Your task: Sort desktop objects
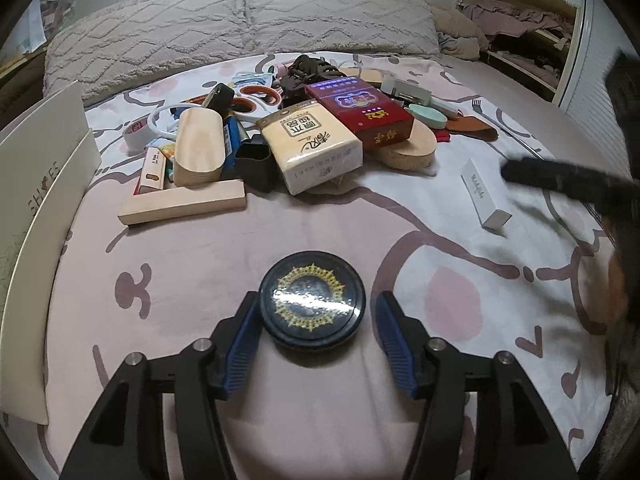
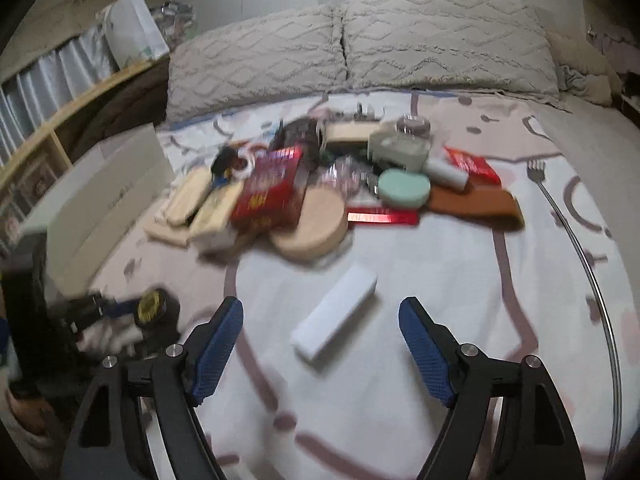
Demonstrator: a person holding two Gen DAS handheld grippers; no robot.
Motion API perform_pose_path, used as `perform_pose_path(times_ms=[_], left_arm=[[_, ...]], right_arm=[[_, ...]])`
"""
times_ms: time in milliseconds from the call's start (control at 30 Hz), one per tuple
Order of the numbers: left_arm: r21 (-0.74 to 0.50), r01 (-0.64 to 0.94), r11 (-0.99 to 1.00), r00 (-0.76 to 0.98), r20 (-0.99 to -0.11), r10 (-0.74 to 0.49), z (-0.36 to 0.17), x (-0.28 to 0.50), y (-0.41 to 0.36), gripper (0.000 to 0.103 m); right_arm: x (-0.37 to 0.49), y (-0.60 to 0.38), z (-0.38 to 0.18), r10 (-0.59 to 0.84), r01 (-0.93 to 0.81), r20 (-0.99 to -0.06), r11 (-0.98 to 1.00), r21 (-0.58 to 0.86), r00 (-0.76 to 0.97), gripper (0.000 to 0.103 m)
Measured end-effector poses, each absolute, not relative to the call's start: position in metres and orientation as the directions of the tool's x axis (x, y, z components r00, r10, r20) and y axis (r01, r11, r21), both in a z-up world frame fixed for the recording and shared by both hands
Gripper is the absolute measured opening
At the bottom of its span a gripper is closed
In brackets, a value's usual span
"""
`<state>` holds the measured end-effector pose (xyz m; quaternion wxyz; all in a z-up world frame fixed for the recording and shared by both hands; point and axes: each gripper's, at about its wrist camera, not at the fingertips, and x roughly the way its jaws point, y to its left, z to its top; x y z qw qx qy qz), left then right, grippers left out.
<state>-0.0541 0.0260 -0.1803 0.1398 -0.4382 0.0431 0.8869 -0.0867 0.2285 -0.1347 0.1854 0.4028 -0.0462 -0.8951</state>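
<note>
Picking phase: left tool [image 1: 318,312] apart around round tin [image 1: 312,301]; right tool [image 2: 321,318] apart over white box [image 2: 334,316]. Next, closing squarely.

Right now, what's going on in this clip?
A person is sorting clutter piled on a bed, one handheld gripper in each hand. The left gripper is open around a round dark tin with a gold pattern; one finger seems to touch it, the other stands clear. The right gripper is open, pointed at a small white box lying apart from the pile. Nothing is lifted.
</note>
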Motion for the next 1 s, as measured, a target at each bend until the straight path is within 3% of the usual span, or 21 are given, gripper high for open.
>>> perform_pose_path(times_ms=[400, 733, 1000], left_arm=[[-0.013, -0.275, -0.961, -0.592, -0.785, 0.180, -0.186, -0.055, 0.032, 0.072], [-0.029, -0.273, -0.962, -0.591, -0.784, 0.191, -0.186, -0.055, 0.029, 0.073], [-0.059, -0.278, -0.959, -0.568, -0.795, 0.213, -0.189, -0.058, 0.028, 0.095]], right_arm=[[-0.145, 0.226, -0.152, -0.475, 0.336, -0.719, -0.877, 0.343, -0.506, 0.080], [-0.114, 0.224, -0.162, -0.492, 0.339, -0.740, -0.867, 0.366, -0.460, 0.080], [-0.080, 0.222, -0.168, -0.478, 0.336, -0.743, -0.874, 0.351, -0.468, 0.080]])
